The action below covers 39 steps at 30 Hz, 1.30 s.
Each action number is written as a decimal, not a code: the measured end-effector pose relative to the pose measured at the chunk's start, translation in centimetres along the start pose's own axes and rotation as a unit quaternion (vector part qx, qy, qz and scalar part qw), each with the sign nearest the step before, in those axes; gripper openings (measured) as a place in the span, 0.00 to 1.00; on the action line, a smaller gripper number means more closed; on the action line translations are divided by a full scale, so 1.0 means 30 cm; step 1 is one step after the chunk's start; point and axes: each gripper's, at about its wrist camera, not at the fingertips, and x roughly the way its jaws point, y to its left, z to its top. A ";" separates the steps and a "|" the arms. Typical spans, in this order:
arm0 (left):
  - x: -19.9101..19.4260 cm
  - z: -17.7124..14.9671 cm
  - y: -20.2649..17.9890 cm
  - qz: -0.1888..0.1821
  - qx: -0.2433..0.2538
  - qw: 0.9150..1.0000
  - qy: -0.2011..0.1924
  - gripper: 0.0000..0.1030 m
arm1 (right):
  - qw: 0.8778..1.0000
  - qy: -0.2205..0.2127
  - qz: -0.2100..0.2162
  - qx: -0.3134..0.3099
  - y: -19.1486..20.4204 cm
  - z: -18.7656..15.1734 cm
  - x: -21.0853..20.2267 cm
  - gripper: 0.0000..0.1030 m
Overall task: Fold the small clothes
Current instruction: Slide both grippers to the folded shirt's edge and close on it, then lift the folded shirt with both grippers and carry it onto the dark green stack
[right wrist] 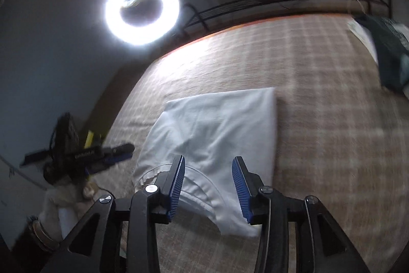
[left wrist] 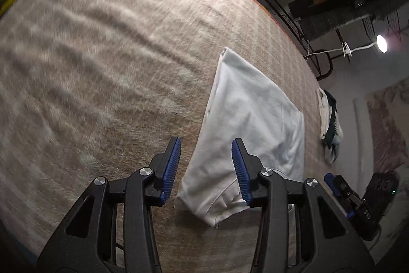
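Note:
A white garment (left wrist: 250,124) lies folded flat on the tan checked bedcover (left wrist: 102,68), with its collar end nearest me. My left gripper (left wrist: 205,170) is open and empty, hovering above the garment's near left edge. In the right wrist view the same garment (right wrist: 217,124) lies ahead. My right gripper (right wrist: 208,186) is open and empty above its collar end. The left gripper (right wrist: 84,155) also shows at the left of the right wrist view, and the right gripper (left wrist: 350,198) at the lower right of the left wrist view.
A small pile of white and dark green clothes (left wrist: 329,124) lies near the bed's right edge; it also shows in the right wrist view (right wrist: 388,47). A bright ring light (right wrist: 141,10) stands beyond the bed. A dark metal bed rail (right wrist: 255,1) runs along the far edge.

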 end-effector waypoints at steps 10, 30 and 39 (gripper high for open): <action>0.064 0.036 0.004 -0.020 -0.025 0.999 0.004 0.41 | 0.990 0.003 0.031 0.140 -0.258 -0.001 0.034 0.38; 0.168 0.055 -0.098 -0.001 0.016 1.000 0.008 0.41 | 0.985 0.038 0.077 0.152 -0.288 0.021 0.230 0.30; 0.169 0.048 -0.114 0.027 0.039 0.999 -0.004 0.09 | 0.988 0.042 0.058 0.135 -0.245 0.031 0.264 0.12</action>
